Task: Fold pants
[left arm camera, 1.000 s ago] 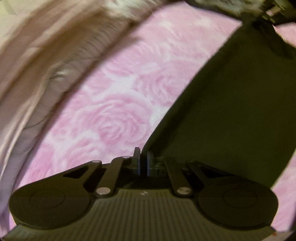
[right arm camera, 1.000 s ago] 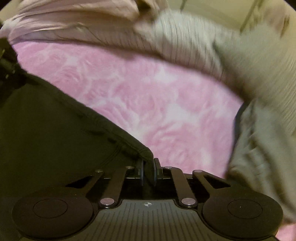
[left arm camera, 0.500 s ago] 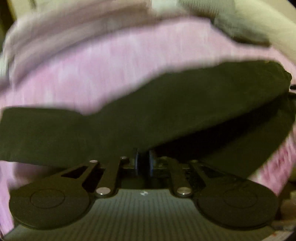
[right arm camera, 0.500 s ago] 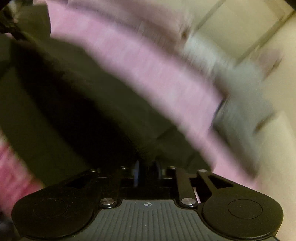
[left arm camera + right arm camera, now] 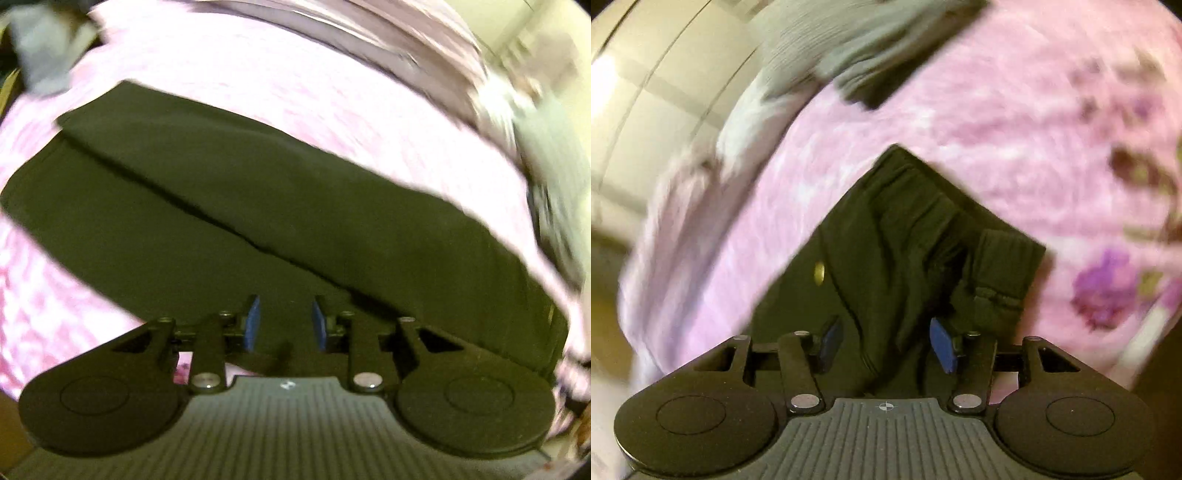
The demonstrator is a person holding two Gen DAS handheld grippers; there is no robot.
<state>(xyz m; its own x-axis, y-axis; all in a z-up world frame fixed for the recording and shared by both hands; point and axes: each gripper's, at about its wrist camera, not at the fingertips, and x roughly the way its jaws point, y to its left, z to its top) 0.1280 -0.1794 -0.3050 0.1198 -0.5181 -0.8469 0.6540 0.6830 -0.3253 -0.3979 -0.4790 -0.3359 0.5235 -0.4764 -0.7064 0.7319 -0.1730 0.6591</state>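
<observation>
step: laying pants [image 5: 295, 206] lengthwise | left gripper [image 5: 284, 321], right gripper [image 5: 886, 339] gaping wide, holding nothing; next: regripping cloth ahead for crossfold

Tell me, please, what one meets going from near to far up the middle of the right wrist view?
Right gripper, its jaws apart → dark pants lying on the bed, a fold of them between the blue pads → pink floral bedspread → grey ribbed garment at the far edge.
</observation>
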